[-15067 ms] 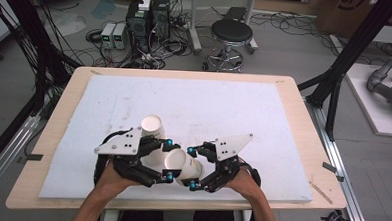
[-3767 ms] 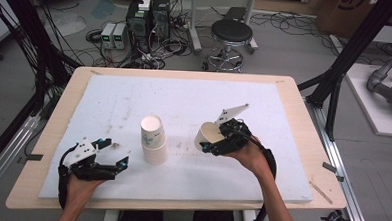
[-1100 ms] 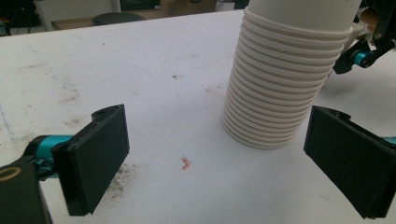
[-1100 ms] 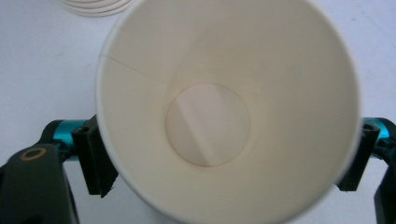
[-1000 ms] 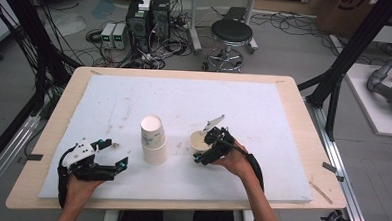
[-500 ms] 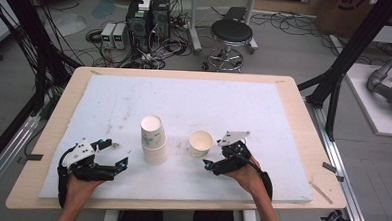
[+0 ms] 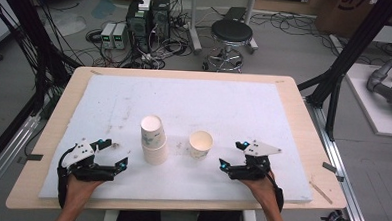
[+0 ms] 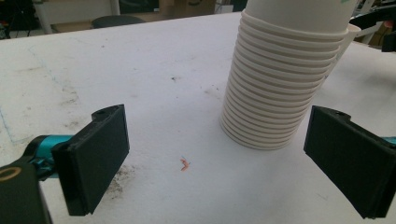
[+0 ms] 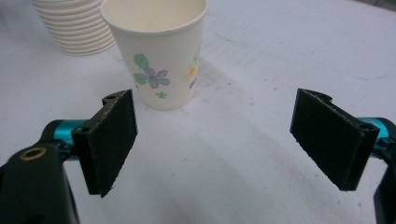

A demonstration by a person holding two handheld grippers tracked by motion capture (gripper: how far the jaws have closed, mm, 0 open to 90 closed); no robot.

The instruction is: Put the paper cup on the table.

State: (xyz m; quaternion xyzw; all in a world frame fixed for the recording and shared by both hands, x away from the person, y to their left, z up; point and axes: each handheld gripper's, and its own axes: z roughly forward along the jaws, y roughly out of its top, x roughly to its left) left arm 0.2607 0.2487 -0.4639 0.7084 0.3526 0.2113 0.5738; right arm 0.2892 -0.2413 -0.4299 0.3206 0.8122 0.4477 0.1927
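Observation:
A stack of upside-down paper cups [image 7: 153,138] [image 8: 285,79] [image 9: 77,23] stands on the white board. Right of it a single paper cup [image 7: 201,144] [image 9: 161,51] with a flower print stands upright, mouth up. My right gripper [image 7: 232,154] [image 9: 219,140] rests open on the board just right of that cup, with nothing between its jaws. My left gripper [image 7: 116,153] [image 8: 224,154] lies open at the board's front left, a short way from the stack, its jaws apart and holding nothing.
The white foam board [image 7: 234,107] covers most of the wooden table [image 7: 303,125]. Past the far edge stand a stool [image 7: 231,34], computer boxes [image 7: 150,13] and cables on the floor. Black frame posts [image 7: 346,52] flank the table.
My right gripper set the single cup down upright, let go of it and drew back to the right and toward the front edge. The left gripper and the stack stayed put.

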